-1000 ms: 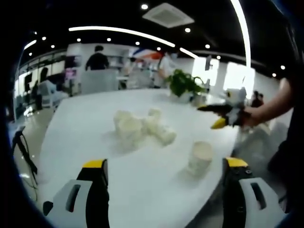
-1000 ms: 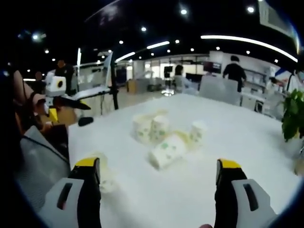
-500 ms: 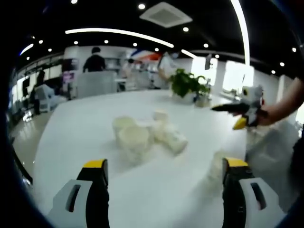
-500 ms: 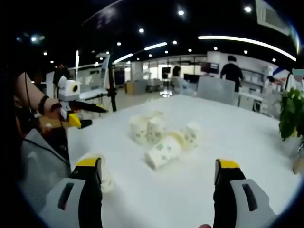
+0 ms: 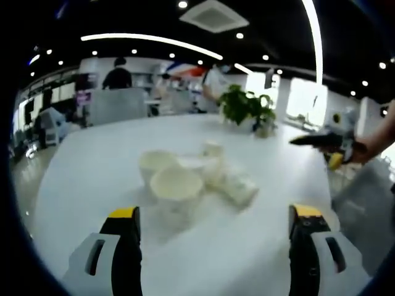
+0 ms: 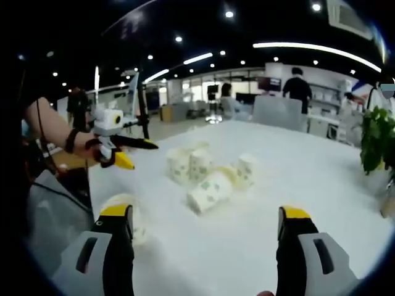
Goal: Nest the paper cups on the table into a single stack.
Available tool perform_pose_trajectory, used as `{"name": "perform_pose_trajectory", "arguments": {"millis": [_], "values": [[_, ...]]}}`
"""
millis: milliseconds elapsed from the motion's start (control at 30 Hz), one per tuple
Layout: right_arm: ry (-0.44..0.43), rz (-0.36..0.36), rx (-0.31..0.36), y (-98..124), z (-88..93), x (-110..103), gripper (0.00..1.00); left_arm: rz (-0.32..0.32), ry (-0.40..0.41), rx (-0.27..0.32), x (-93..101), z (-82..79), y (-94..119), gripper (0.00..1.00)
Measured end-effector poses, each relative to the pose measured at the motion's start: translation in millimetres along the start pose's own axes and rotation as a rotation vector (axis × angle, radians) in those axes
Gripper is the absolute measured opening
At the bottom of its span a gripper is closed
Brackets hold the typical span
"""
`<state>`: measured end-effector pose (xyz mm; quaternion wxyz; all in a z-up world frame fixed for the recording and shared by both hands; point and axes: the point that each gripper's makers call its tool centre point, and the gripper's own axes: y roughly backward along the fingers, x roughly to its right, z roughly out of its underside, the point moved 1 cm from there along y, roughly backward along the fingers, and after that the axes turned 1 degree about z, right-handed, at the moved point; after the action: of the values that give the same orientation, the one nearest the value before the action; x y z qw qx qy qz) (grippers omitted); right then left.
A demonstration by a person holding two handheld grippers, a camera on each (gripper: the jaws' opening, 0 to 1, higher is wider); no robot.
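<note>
Left tongs (image 5: 213, 246) spread wide, empty | right tongs (image 6: 205, 243) spread wide, empty | paper cups (image 5: 194, 176) clustered on table (image 5: 92, 160)

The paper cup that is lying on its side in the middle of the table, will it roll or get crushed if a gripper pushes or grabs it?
The tipped cup rests on its curved wall on the smooth white table, so a push would probably make it roll, likely in an arc since it tapers. It looks like thin, empty paper: probably light, and a firm squeeze may dent it.
</note>
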<state>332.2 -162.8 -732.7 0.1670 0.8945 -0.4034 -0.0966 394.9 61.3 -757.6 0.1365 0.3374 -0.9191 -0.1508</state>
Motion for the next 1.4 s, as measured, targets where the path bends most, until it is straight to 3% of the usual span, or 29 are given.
{"name": "perform_pose_trajectory", "arguments": {"millis": [233, 533, 1000, 1200, 1267, 1400], "values": [[0.004, 0.000, -0.002, 5.5, -1.7, 1.1, 0.89, 0.000, -0.014, -0.002, -4.7, -3.7, -8.6, 1.00], [0.007, 0.011, -0.010, 10.1, -3.9, 4.9, 0.90, 0.002, -0.001, 0.006, -15.3, -8.6, -28.6, 1.00], [-0.018, 0.030, -0.019, 11.6, 2.6, 5.5, 0.88, -0.012, -0.052, -0.015, -28.2, -6.8, -53.9, 1.00], [-0.040, 0.045, -0.031, 18.4, 9.2, 9.8, 0.88, -0.011, -0.091, -0.001, -28.8, -11.1, -56.3, 0.84], [-0.049, 0.053, -0.028, 21.7, 9.6, 11.4, 0.88, -0.025, -0.085, 0.026, -31.7, -15.9, -57.1, 0.83], [-0.056, 0.058, -0.031, 23.8, 10.7, 11.5, 0.88, -0.024, -0.082, 0.015, -33.5, -13.4, -60.8, 0.81]]}}
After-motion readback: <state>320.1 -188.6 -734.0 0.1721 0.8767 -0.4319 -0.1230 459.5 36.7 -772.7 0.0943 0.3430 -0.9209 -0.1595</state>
